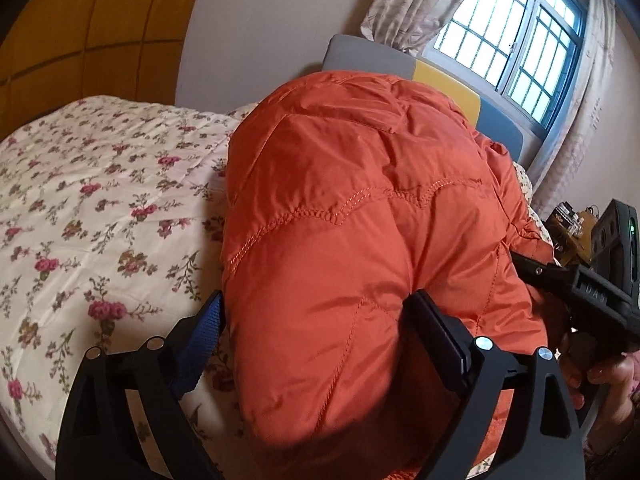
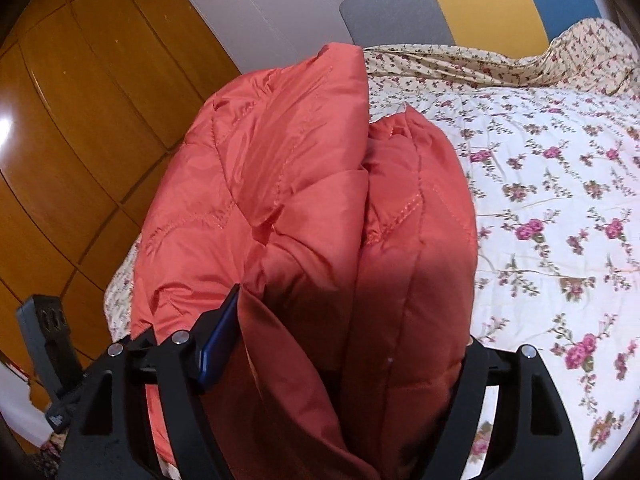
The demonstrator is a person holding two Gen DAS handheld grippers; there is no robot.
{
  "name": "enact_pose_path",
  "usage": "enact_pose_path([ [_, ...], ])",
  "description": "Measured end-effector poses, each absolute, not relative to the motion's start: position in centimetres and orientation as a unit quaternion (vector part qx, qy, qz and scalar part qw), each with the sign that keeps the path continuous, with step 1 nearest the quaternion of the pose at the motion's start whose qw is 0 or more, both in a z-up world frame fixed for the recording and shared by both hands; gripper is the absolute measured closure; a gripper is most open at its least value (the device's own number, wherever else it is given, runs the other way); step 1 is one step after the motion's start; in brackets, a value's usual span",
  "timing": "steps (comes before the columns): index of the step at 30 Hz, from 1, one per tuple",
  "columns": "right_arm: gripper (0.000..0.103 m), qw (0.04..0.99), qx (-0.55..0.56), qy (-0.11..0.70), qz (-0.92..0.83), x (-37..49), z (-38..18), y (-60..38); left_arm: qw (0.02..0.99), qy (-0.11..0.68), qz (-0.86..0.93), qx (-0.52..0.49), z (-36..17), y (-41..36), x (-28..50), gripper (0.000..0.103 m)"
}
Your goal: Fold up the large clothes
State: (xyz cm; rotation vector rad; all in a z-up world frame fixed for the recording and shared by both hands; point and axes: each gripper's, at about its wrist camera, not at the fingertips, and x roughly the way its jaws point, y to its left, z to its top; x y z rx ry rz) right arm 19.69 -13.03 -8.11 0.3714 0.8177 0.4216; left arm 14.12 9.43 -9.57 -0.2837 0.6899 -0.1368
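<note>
A puffy orange quilted jacket [image 1: 360,208] lies bunched and folded over on the flower-print bed [image 1: 100,208]. My left gripper [image 1: 316,320] has a thick fold of the jacket between its two fingers, which stand wide apart around it. In the right wrist view the same jacket [image 2: 304,200] fills the middle, and my right gripper [image 2: 352,328] also has a thick bundle of it between its fingers. The right gripper's body and the hand that holds it show at the right edge of the left wrist view [image 1: 592,296].
The bed has a grey, yellow and blue headboard [image 2: 472,4]. A wooden wardrobe [image 2: 72,140] stands on one side and a barred window with curtains [image 1: 516,40] on the other. A small side table with items [image 1: 568,228] stands beside the bed.
</note>
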Motion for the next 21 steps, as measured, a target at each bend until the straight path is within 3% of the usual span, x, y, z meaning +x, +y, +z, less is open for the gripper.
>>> enact_pose_path([
  [15,0.022,0.901,0.102,0.398,0.138,16.8,-6.3,-13.9,0.932,0.336,-0.043,-0.126,-6.1,9.8,14.4,0.012],
  [21,0.020,0.924,0.080,0.365,0.081,14.7,-3.3,-14.4,0.932,0.331,-0.027,-0.143,-4.9,11.3,15.4,0.012],
])
